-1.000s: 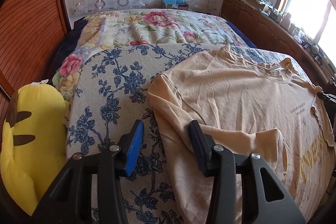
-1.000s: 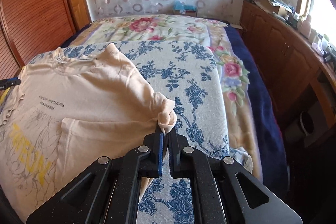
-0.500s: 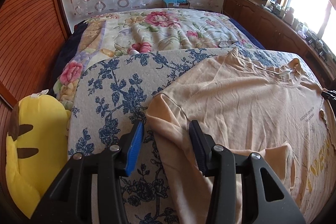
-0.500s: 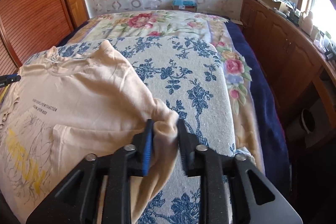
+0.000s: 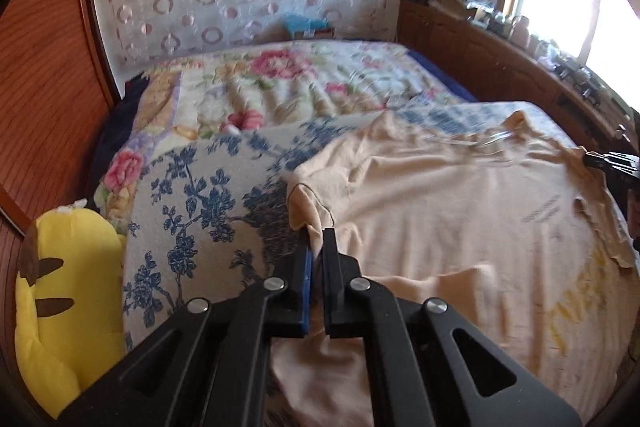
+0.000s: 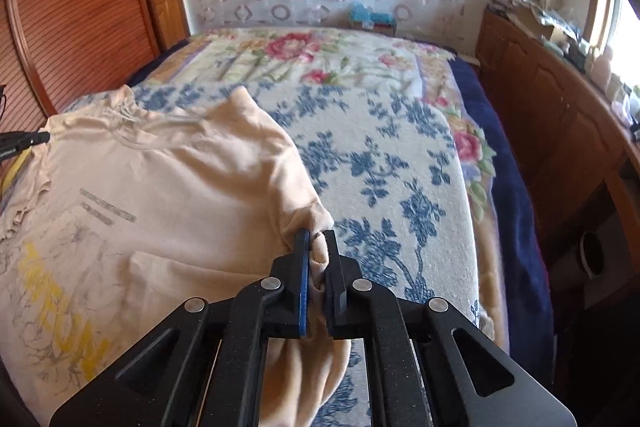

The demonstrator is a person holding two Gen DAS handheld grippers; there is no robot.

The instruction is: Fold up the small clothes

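Both tongs, left [image 5: 315, 241] and right [image 6: 316, 245], having just been closing, are now clamping the shirt [image 5: 460, 211] sleeves; thin pinches at 12 o'clock risk slipping

Both tilted downward over the bed, the left gripper [image 5: 316, 239] and the right gripper [image 6: 316, 241] have each just closed, jaws pinching cloth between them.
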